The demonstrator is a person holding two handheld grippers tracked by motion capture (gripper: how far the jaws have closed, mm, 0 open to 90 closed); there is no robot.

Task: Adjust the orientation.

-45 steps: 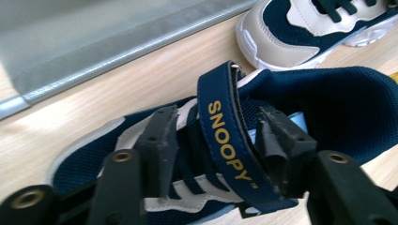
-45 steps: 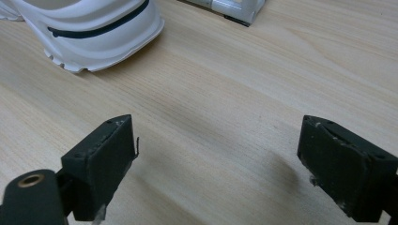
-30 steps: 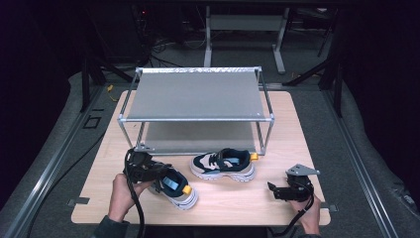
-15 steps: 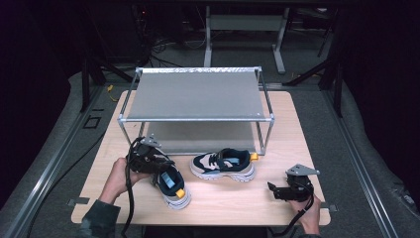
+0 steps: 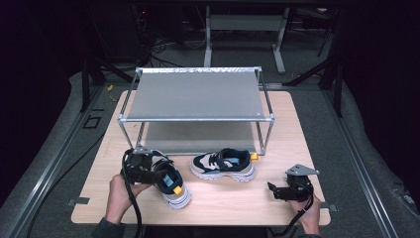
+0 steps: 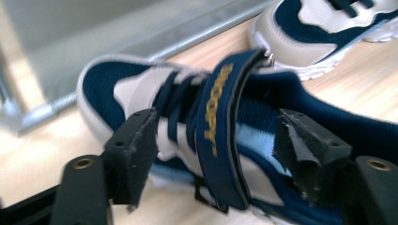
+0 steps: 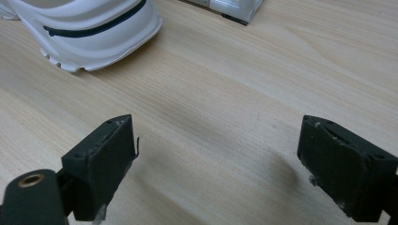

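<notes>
Left gripper view shows our left gripper [image 6: 213, 140] with jaws just opened, straddling the near shoe [image 6: 197, 131] at seven o'clock on the table [image 5: 233, 198], so we should settle them around its strap before closing, while the right gripper [image 7: 218, 159] idles, jaws apart.

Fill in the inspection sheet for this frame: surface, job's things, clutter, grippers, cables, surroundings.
Surface: wooden table, bare wood at front.
Job's things: near shoe at front left; second shoe upright before the two-shelf rack.
Clutter: nothing seen.
Grippers: left gripper jaws just opened, straddling the near shoe's strap, pads apart from it; right gripper open over bare wood.
Cables: black cable trails from the left gripper.
Surroundings: dark room, metal stands behind.
</notes>
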